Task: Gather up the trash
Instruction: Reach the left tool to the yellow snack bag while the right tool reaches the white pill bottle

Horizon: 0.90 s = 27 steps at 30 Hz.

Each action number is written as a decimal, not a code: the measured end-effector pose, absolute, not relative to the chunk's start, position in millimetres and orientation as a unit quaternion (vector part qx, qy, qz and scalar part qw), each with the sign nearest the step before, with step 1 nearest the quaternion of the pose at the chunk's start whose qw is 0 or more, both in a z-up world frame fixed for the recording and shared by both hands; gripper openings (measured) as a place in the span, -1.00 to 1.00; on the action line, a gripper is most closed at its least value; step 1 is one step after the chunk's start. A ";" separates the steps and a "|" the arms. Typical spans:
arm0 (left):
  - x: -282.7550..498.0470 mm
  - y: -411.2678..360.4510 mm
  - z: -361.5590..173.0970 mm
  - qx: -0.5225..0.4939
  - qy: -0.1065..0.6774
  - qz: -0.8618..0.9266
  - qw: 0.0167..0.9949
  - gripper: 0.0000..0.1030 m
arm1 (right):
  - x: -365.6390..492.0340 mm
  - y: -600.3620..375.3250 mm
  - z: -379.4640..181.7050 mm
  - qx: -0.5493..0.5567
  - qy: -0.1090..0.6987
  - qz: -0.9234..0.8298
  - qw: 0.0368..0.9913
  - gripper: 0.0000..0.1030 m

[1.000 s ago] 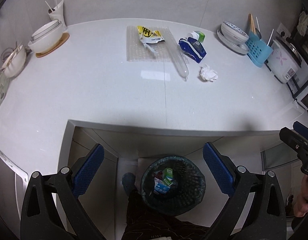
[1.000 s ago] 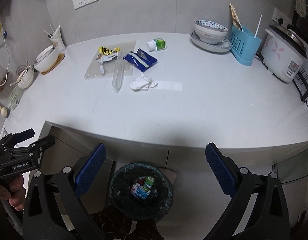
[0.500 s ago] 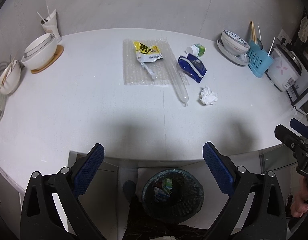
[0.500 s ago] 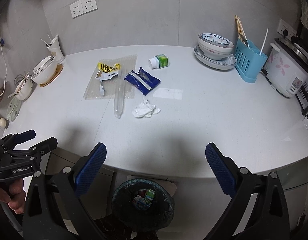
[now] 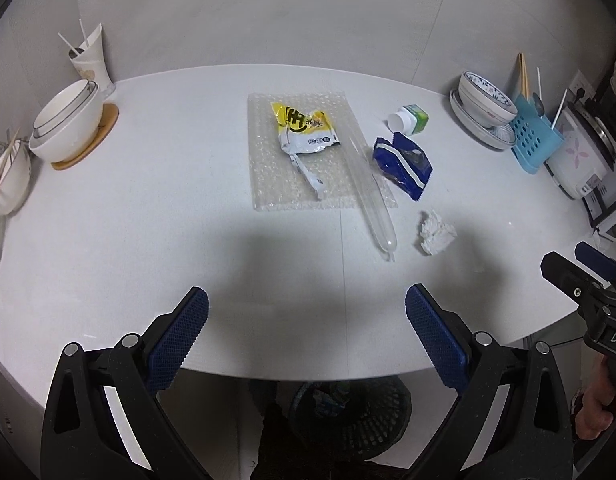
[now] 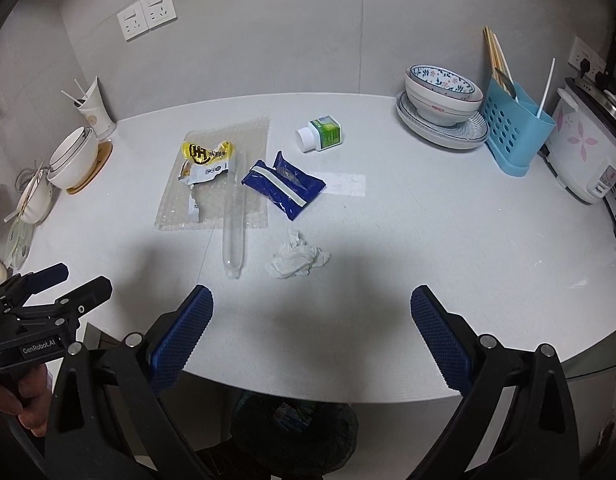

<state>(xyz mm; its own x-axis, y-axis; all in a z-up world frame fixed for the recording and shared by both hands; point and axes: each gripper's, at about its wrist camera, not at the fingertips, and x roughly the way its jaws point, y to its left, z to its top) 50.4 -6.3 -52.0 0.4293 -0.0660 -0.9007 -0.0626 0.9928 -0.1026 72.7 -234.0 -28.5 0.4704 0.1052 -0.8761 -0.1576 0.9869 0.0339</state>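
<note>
Trash lies on the white counter (image 5: pixel 148 208): a yellow snack wrapper (image 5: pixel 304 130) on a bubble-wrap sheet (image 5: pixel 284 184), a clear plastic tube (image 5: pixel 370 196), a blue wrapper (image 5: pixel 404 166), a crumpled white tissue (image 5: pixel 436 232) and a small green-and-white bottle (image 5: pixel 408 119). The same items show in the right wrist view: wrapper (image 6: pixel 206 160), tube (image 6: pixel 234 220), blue wrapper (image 6: pixel 284 186), tissue (image 6: pixel 296 260), bottle (image 6: pixel 320 134). My left gripper (image 5: pixel 306 332) and right gripper (image 6: pixel 310 336) are open and empty above the counter's front edge. A dark trash bin (image 6: pixel 294 428) stands on the floor below.
White bowls on a wooden coaster (image 5: pixel 68 124) and a paper cup (image 5: pixel 92 64) stand at the left. A patterned bowl on a plate (image 6: pixel 442 100), a blue utensil holder (image 6: pixel 512 128) and a rice cooker (image 6: pixel 588 152) stand at the right.
Both grippers have risen and moved forward from over the bin to above the counter's front edge. The trash now looks nearer and the bin has slid mostly under the counter edge.
</note>
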 end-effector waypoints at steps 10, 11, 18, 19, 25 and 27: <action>107.4 12.0 -79.4 -0.063 0.553 0.005 0.831 0.88 | 119.4 -227.9 -53.0 -0.023 0.534 0.060 0.843 0.85; 113.2 13.9 -81.4 -0.062 0.553 0.006 0.831 0.88 | 125.5 -227.6 -55.3 -0.024 0.536 0.058 0.842 0.85; 168.7 32.1 -100.5 -0.067 0.559 0.011 0.826 0.87 | 166.4 -220.4 -77.6 -0.036 0.545 0.059 0.835 0.85; 175.2 33.7 -102.8 -0.066 0.560 0.012 0.826 0.87 | 171.3 -219.1 -80.5 -0.039 0.546 0.061 0.835 0.85; 222.5 37.5 -118.0 -0.058 0.565 0.012 0.823 0.85 | 211.9 -213.3 -100.7 -0.059 0.558 0.068 0.825 0.84; 235.3 37.4 -122.7 -0.053 0.568 0.012 0.821 0.84 | 230.1 -215.0 -103.8 -0.056 0.560 0.059 0.824 0.85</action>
<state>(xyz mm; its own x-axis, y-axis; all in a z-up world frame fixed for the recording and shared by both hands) 235.3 37.4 -122.7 0.3544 -0.0404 -0.9342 -0.0809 0.9940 -0.0737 230.1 -215.0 -103.8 0.3655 0.0338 -0.9302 -0.1603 0.9867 -0.0272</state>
